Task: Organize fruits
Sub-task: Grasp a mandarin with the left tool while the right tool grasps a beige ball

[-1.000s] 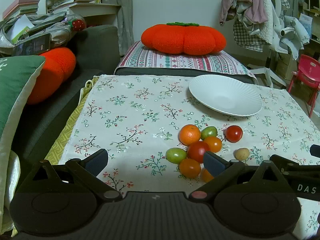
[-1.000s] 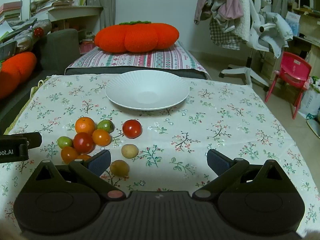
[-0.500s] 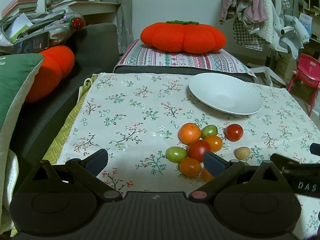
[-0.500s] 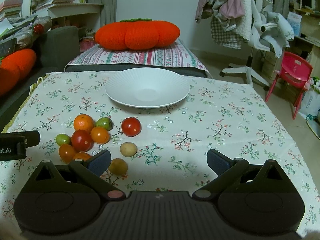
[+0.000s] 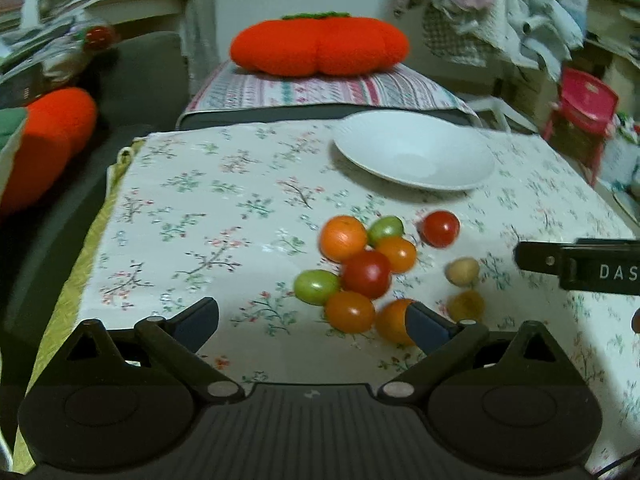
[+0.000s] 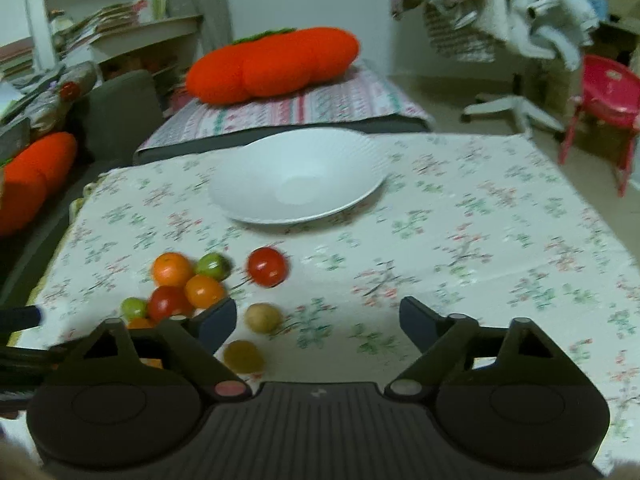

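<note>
A bench (image 5: 192, 216) under a flowered cloth carries a white plate (image 6: 296, 176) toward its far side, with nothing on it. Nearer the grippers lies a tight cluster of small fruits (image 5: 360, 272): orange, green and red ones touching each other. A lone red tomato (image 6: 267, 267) sits just beside the cluster, on the side toward the plate, apart from the rest. Two duller pieces lie close together nearby on the cloth: a pale tan fruit (image 6: 262, 318) and a brownish fruit (image 6: 243, 356) nearer the camera.

The left gripper (image 5: 312, 322) hangs over the near edge of the cloth with its fingers spread wide, nothing between them; its right-hand finger tip overlaps the nearest orange fruit in the view, though I cannot tell whether it touches. The right gripper (image 6: 318, 320) points down over the bench beside the cluster. Its jaws are closing, yet the fingers are plainly apart and only bare cloth shows between them; the tan fruit lies just inside its left-hand finger tip, not pressed by either pad. From the left camera, a dark side piece of the right gripper shows at the right edge.

Behind the bench sits a big orange pumpkin cushion (image 5: 320, 50) on a striped cover, and a red chair (image 6: 608, 92) stands off to the right. Both views are somewhat blurred.
</note>
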{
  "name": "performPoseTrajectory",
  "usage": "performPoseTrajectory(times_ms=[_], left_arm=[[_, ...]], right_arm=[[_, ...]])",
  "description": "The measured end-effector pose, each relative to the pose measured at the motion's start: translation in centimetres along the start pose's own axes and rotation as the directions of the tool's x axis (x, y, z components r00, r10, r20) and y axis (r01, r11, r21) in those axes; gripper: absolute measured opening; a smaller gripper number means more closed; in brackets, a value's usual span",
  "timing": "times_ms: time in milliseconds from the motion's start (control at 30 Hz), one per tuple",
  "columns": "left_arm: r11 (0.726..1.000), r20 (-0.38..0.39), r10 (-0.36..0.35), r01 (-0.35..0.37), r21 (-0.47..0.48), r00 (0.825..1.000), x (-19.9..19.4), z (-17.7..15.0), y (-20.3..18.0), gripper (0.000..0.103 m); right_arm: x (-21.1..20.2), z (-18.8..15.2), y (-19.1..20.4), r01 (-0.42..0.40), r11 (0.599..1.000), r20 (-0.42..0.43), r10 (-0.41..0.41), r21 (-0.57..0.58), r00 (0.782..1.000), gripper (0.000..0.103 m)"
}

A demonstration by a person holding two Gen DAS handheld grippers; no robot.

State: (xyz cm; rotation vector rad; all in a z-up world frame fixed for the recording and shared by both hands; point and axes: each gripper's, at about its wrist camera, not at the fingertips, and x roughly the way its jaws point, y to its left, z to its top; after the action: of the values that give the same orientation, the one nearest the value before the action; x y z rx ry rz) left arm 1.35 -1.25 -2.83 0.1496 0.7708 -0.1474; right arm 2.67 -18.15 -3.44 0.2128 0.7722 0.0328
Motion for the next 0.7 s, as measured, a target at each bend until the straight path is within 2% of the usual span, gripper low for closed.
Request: performPoseTrajectory(times_ms=[133,200,333,400,500,633,700], left_arm=[[1.000,0.000,-0.010,0.010,0.006,1.000,1.0,0.1,0.1,0.084],[1.000,0.000,-0.024,0.024,-0.010,1.000,1.2,0.4,0.6,0.080],[1.000,0.052,-0.026,0.026,-0.002,0.998,1.6,1.8,1.3,0.080],[0.999,0.081,-0.039,0.038,0.016,0.996,2.3,2.7,1.2,0.080],[0.998,0.077,-0.061,0.061,0.003,0.995,3.8,3.9,1.2,0.080],[0.994,0.058,-0.106,0.108,-0.035,0.993,5.7,4.4,1.2,0.077],[0.992,0.047,-0.122,0.123,-0.023,0.991,6.4,4.4,0.8,0.075]], right_arm=[[0.4,-0.4,1.1,-0.050,0.997,-0.024,0.049,-0.057,0.999,0.071],[0.8,-0.5,1.3,-0.049,0.995,-0.049,0.045,-0.087,0.998,0.066],[1.5,-0.2,1.3,-0.054,0.991,-0.074,0.045,-0.122,0.996,0.065],[1.7,-0.1,1.6,-0.070,0.988,-0.030,0.067,-0.139,0.997,0.065],[2.3,0.1,2.3,-0.066,0.981,-0.012,0.065,-0.181,0.998,0.062],[3.8,0.3,2.5,-0.052,0.975,-0.043,0.044,-0.217,0.998,0.057],[4.4,0.3,2.5,-0.056,0.973,-0.059,0.044,-0.226,0.997,0.055]])
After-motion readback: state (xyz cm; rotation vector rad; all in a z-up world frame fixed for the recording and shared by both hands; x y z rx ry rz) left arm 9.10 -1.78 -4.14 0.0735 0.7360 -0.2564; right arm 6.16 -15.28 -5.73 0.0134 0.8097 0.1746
